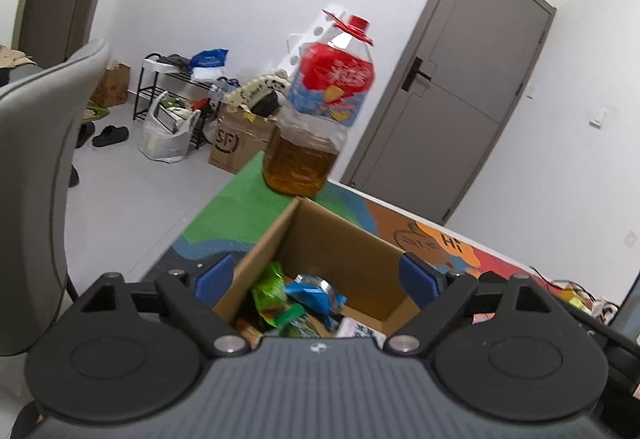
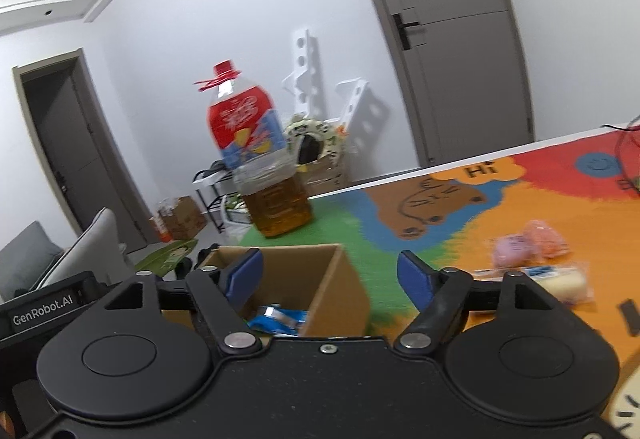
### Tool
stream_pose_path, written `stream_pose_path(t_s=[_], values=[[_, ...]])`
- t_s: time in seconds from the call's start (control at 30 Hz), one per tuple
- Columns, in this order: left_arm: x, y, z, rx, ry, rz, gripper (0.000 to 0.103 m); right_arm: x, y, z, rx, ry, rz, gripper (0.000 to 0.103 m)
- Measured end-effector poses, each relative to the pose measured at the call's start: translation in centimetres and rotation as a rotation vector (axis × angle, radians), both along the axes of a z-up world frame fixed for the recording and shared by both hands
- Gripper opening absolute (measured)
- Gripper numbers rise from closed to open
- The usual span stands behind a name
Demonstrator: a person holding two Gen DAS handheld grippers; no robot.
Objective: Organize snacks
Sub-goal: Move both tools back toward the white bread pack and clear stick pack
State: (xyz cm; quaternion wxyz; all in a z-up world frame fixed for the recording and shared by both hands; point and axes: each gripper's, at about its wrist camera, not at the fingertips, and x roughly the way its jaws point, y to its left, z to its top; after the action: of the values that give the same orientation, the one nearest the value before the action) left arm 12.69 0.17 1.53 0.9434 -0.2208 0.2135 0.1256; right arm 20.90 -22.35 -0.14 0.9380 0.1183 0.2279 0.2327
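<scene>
Hovering over the box (image 1: 320, 263), we have both grippers spread wide with nothing between their blue pads. The left gripper (image 1: 320, 275) sits right above the box's open top, where a green packet (image 1: 272, 291) and a blue packet (image 1: 316, 293) already lie on its floor. The right gripper (image 2: 330, 273) hangs at the box's (image 2: 320, 279) right-hand rim, its left pad over the opening and its right pad out over the mat (image 2: 520, 207).

What matters for the coming move, as we judge it, is where the loose snacks lie from the box. Three are still out on the mat, well off to the right of the box: two pink packets (image 2: 532, 245) side by side, and nearer to us a pale roll (image 2: 560, 283) in clear wrap. The roll's long axis runs roughly left to right across the right wrist view, so our jaws would want to close across its short width, which means turning the wrist from its present line. All three lie on the right gripper's side; the left wrist view does not show them at all. So we take the right gripper as the nearer one for the next pick, swinging right and down away from the box.

Beyond the box, on its far side, stands an oil bottle (image 2: 260, 167), upright and clear of both grippers.
</scene>
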Motion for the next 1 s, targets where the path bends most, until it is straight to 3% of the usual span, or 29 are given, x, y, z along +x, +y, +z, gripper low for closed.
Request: stream_pose_path(t_s=[0.4,1.0], values=[[-0.3,-4.7,0.4,0.05,-0.015,-0.061,0.091,-1.2,-5.6,-0.4,0.031,0.004,-0.082,0.096],[0.1,-10.7,1.1,0.126,-0.047,-0.147,0.092,-2.1,-12.8,-1.7,0.08,0.02,-0.206,0.102]])
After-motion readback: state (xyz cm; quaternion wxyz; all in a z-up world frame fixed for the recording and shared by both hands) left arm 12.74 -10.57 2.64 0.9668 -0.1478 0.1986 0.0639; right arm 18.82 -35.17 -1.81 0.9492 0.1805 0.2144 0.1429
